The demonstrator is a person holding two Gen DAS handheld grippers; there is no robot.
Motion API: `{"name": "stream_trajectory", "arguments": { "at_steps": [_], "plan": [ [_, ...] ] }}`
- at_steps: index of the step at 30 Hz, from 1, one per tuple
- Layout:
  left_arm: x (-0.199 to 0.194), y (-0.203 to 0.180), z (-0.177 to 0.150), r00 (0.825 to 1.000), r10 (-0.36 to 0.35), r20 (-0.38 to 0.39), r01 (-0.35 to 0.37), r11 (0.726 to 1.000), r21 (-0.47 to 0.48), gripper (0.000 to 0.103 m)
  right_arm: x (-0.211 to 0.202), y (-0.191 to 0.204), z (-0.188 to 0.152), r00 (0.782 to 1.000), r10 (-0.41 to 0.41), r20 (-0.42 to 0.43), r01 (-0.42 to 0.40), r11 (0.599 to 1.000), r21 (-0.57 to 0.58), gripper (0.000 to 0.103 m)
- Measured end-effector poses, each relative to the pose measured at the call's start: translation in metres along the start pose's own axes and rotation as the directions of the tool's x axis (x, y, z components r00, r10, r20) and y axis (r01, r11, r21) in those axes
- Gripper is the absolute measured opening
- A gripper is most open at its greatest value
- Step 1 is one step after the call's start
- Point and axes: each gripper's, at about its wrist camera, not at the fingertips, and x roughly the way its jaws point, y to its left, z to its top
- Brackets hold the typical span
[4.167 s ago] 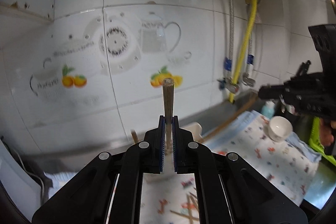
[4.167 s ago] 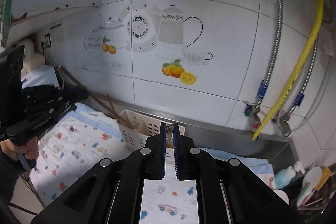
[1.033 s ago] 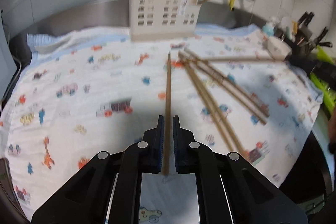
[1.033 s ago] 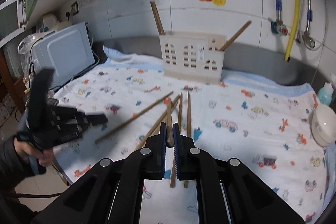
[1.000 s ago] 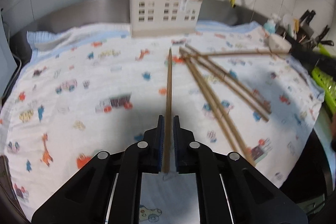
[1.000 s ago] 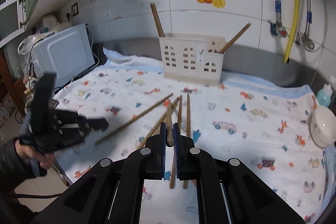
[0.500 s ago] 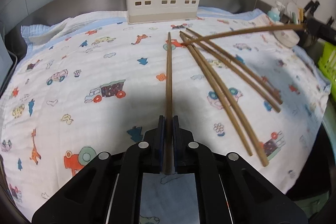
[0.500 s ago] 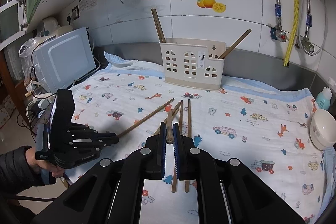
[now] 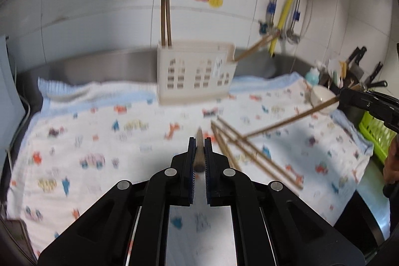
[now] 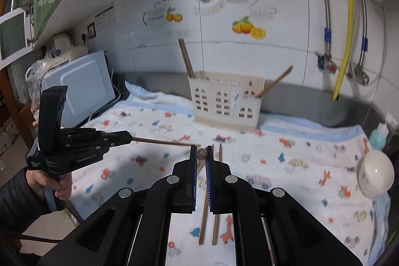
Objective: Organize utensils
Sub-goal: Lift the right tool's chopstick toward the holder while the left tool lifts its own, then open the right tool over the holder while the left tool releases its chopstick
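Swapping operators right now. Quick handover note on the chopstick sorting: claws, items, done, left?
Left claw: shut on a chopstick, lifted off the cloth.
Right claw: shut on another chopstick, also lifted.
Utensil holder stands at the back of the printed cloth, near the wall.
Done: two chopsticks stand upright at the holder's left end, one leaning chopstick at its right end.
Left: put both held chopsticks into the holder, then collect the loose chopsticks lying on the cloth. Their exact count is hard to tell through the blur.
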Motion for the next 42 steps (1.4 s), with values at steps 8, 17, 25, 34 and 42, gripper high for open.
{"name": "stream_trajectory", "arguments": {
  "at_steps": [8,17,25,34,42],
  "plan": [
    [0.009,-0.001,0.033,1.000,-0.013,0.012,0.013,0.999,0.031,0.005,0.000,-0.014,0.053,1.000,0.000,0.015,0.000,1.000,-0.020,0.006],
    [0.011,-0.011,0.095,0.997,-0.032,0.065,0.025,0.994,0.104,0.005,0.006,-0.032,0.128,0.995,-0.059,0.083,0.063,0.996,-0.055,0.006],
    [0.005,-0.022,0.170,0.982,-0.029,0.188,0.001,0.989,0.146,0.005,0.033,-0.056,0.168,0.986,-0.134,0.095,0.137,0.990,-0.035,0.006],
    [0.025,-0.020,0.232,0.946,0.052,0.319,-0.093,0.989,0.114,0.005,0.080,-0.079,0.172,0.991,-0.129,0.046,0.129,0.992,0.004,0.006],
    [0.072,-0.004,0.241,0.951,0.091,0.295,-0.119,0.990,0.077,0.005,0.105,-0.086,0.165,0.994,-0.110,0.009,0.110,0.994,0.009,0.006]
  ]
}}
